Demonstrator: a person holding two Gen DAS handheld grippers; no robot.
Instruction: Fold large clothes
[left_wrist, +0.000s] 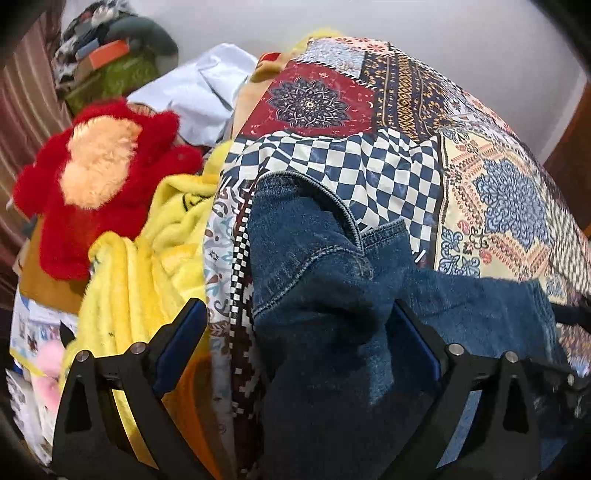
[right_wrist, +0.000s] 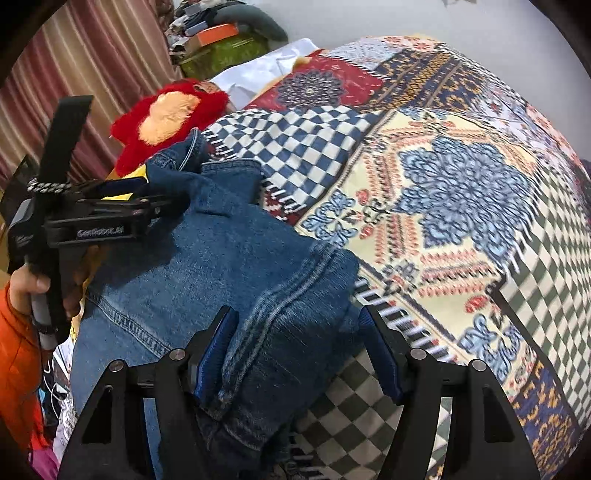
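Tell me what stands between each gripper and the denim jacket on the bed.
Nothing visible does. The right gripper has its jaws open with the denim jacket lying between them. The left gripper is also open, with the jacket's folds right between its jaws. The patterned bedspread beside the jacket is bare.

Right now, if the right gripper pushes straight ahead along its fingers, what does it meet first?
The denim garment: its folded edge already lies between the open fingers of the right gripper. Beyond that comes the patterned bedspread. Depth is uncertain through the fisheye.
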